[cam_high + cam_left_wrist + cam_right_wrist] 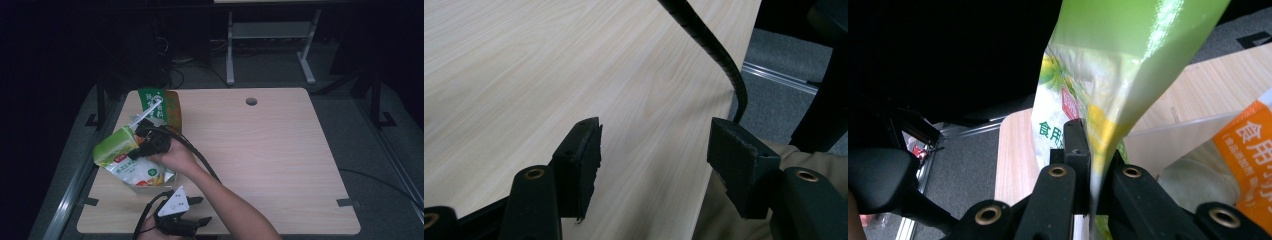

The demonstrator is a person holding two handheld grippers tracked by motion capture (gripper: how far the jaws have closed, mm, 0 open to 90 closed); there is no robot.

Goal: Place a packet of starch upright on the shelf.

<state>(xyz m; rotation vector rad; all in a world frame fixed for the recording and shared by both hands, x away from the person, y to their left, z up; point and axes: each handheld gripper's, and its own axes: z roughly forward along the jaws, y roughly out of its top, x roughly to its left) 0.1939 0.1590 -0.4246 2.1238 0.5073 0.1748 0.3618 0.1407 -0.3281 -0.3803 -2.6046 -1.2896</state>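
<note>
Pinching the green pouch (131,160) by its thin edge, my right gripper (1091,165) has its jaws clamped; it's soft, slick film. Left gripper (654,150) idles, jaws apart, empty.

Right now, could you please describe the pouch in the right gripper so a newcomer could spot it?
On the wooden table, look at its left edge, where a clear box sits. The green pouch hangs over it, pinched in the right gripper. Unlike the orange-and-green pouch behind, it has a white lower half.
</note>
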